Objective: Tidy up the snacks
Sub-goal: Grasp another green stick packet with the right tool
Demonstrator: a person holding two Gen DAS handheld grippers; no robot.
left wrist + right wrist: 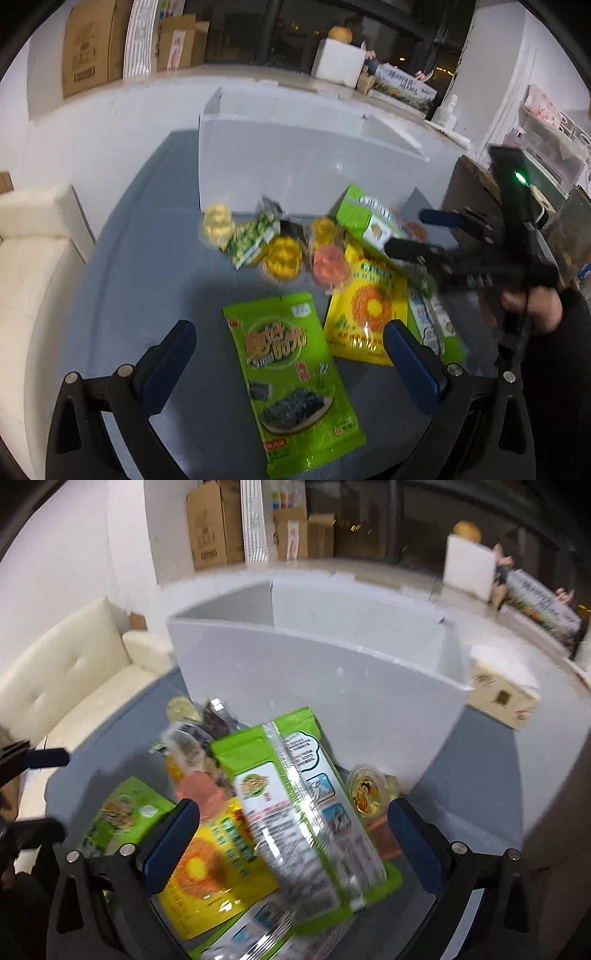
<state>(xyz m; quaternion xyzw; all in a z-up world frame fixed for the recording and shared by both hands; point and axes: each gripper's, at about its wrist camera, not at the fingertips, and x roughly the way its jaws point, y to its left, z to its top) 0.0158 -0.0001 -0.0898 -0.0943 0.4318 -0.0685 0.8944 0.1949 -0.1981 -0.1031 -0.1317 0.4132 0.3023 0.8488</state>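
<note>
A large white foam box [295,162] with an open top fills the upper middle of the left wrist view, standing on a blue-grey table [147,258]. A cream sofa [33,258] sits at the left edge. In front of the box lies a loose spread of snacks: a green seaweed packet [291,380] flat in the lower middle, a yellow packet [365,310] just to its right, and a green-and-white packet [306,819] lying tilted over the pile in the middle of the right wrist view. Small round jelly cups [284,258] in yellow and orange cluster near the box wall. The left gripper [291,354] has its tongs apart, straddling the seaweed packet without touching it. The right gripper [293,834] also has its tongs apart, either side of the green-and-white packet; contact is unclear.
</note>
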